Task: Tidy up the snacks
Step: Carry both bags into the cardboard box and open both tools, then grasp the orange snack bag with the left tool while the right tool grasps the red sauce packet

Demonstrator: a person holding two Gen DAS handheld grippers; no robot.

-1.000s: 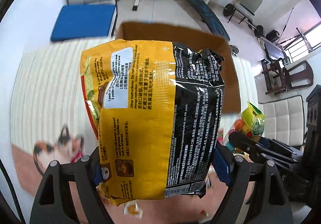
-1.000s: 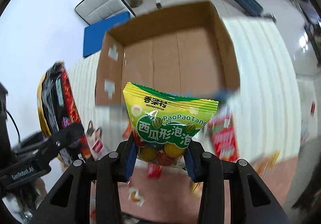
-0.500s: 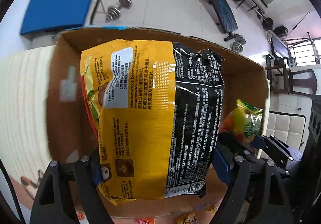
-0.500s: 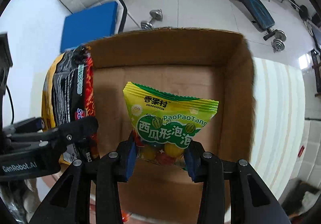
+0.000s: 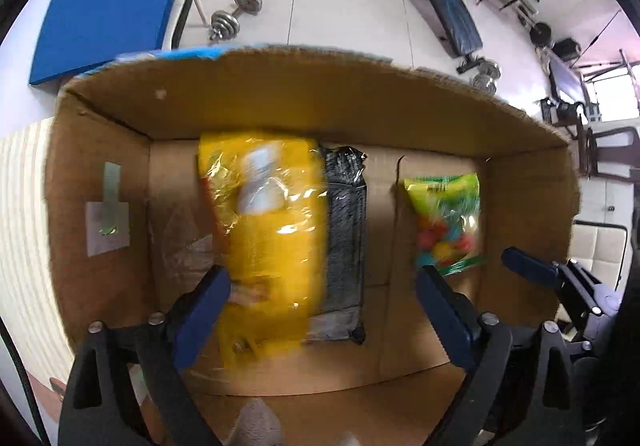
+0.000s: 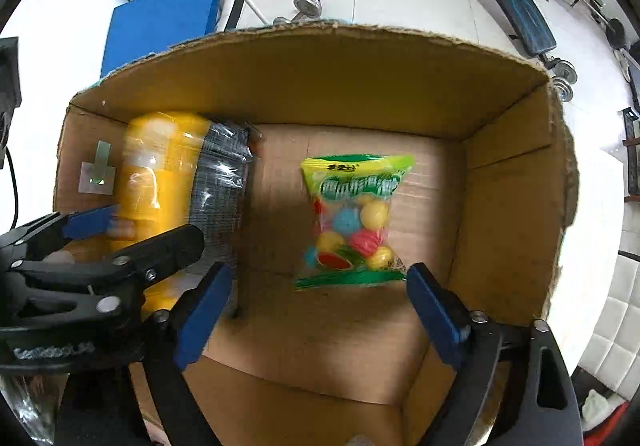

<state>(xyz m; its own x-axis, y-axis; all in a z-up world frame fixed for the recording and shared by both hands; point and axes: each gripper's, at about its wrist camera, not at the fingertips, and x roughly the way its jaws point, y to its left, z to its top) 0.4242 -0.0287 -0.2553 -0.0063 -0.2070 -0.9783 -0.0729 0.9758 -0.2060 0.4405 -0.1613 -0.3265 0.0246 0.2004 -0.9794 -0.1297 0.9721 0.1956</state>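
Both snack packs lie loose inside the cardboard box (image 5: 300, 94).
Left wrist: left gripper (image 5: 320, 314) opening, pads clear of the yellow-and-black noodle pack (image 5: 276, 230) (blurred). Right wrist: right gripper (image 6: 320, 310) opening above the green candy bag (image 6: 352, 218) on the box floor.

We saw a large yellow-and-black plastic snack pack (image 5: 276, 230) lying lengthwise on the floor of the open brown cardboard box (image 5: 304, 102), toward its left side, blurred in both views. A small green-topped clear bag of coloured round candies (image 6: 354, 218) lay flat, label up, on the box floor to the right, well apart from the pack.
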